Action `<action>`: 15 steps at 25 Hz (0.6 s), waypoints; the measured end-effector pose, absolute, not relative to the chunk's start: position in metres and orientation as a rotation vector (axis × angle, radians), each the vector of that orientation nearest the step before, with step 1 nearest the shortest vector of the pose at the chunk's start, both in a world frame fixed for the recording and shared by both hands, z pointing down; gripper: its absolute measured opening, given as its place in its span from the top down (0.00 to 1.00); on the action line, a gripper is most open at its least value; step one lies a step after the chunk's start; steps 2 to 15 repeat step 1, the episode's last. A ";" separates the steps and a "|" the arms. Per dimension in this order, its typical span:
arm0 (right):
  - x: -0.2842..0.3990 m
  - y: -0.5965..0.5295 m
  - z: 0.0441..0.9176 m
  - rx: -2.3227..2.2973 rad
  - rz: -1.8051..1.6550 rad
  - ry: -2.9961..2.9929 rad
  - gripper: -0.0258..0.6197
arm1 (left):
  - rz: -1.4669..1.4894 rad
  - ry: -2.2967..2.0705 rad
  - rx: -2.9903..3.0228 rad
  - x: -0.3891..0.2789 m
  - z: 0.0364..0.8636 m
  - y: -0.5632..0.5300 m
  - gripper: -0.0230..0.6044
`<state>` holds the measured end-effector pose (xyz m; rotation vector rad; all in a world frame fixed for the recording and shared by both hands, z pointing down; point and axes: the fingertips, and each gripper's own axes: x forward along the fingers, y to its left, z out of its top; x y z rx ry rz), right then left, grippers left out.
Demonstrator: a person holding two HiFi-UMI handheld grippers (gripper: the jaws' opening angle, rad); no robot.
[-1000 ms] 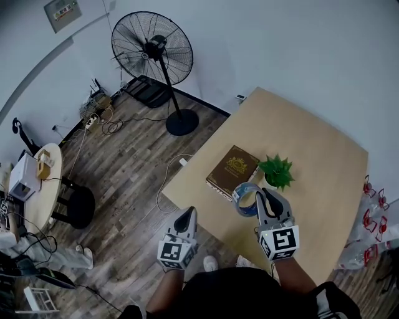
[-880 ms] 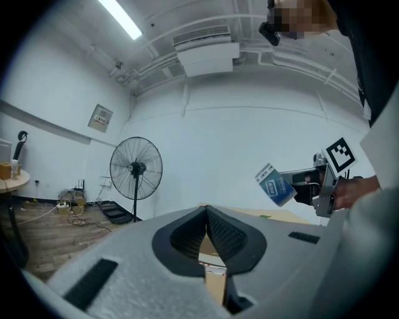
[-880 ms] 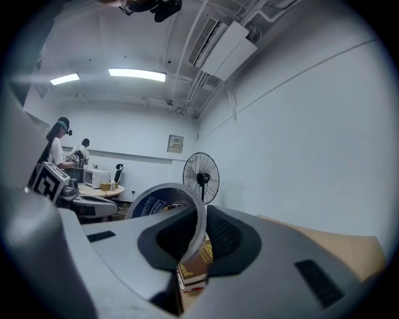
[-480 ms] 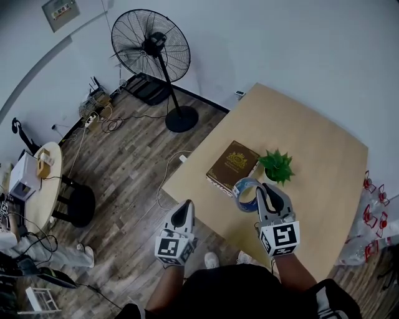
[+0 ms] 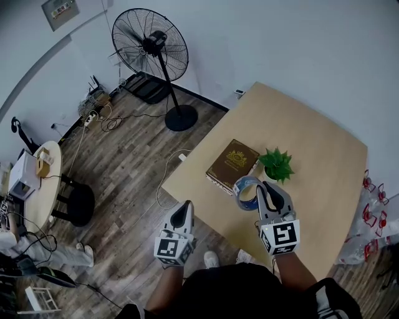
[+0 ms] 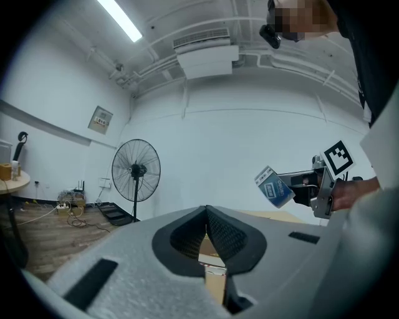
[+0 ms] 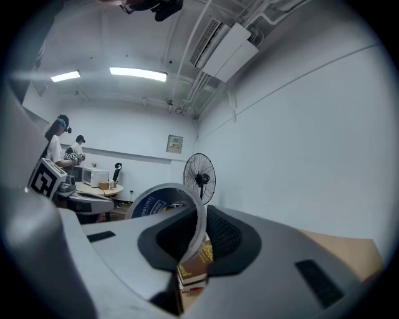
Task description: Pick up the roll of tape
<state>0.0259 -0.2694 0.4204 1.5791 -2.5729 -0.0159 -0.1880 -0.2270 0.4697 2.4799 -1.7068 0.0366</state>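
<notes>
Comparing with a second ago, we see almost nothing move: our left claw (image 5: 184,216) stays closed and empty, and the jaws of our right claw (image 5: 269,194), partly closed, still pinch the wall of the roll of tape (image 5: 247,190), which hangs clear above the table (image 5: 312,143). We judge the pickup done. Farther off, the only container is a potted plant (image 5: 276,165), green leaves filling it.

Room: white walls (image 5: 280,37), dark wood-plank floor (image 5: 118,174), black pedestal fan (image 5: 149,45), tan desk (image 5: 312,143), round side table (image 5: 50,193), black stool (image 5: 78,204), ceiling strip lights (image 6: 121,19).
</notes>
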 end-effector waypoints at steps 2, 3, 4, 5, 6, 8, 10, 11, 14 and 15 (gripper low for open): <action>0.026 -0.270 0.420 1.580 -0.017 -2.573 0.89 | 0.035 -1.708 2.473 -0.189 0.471 -0.226 0.96; 0.026 -0.270 0.420 1.580 -0.017 -2.573 0.89 | 0.035 -1.708 2.473 -0.189 0.471 -0.226 0.96; 0.026 -0.270 0.420 1.580 -0.017 -2.573 0.89 | 0.035 -1.708 2.473 -0.189 0.471 -0.226 0.96; 0.026 -0.270 0.420 1.580 -0.017 -2.573 0.89 | 0.035 -1.708 2.473 -0.189 0.471 -0.226 0.96; 0.026 -0.270 0.420 1.580 -0.017 -2.573 0.89 | 0.035 -1.708 2.473 -0.189 0.471 -0.226 0.96; 0.026 -0.270 0.420 1.580 -0.017 -2.573 0.89 | 0.035 -1.708 2.473 -0.189 0.471 -0.226 0.96; 0.026 -0.270 0.420 1.580 -0.017 -2.573 0.89 | 0.035 -1.708 2.473 -0.189 0.471 -0.226 0.96; 0.026 -0.270 0.420 1.580 -0.017 -2.573 0.89 | 0.035 -1.708 2.473 -0.189 0.471 -0.226 0.96; 0.026 -0.270 0.420 1.580 -0.017 -2.573 0.89 | 0.035 -1.708 2.473 -0.189 0.471 -0.226 0.96; 0.026 -0.270 0.420 1.580 -0.017 -2.573 0.89 | 0.035 -1.708 2.473 -0.189 0.471 -0.226 0.96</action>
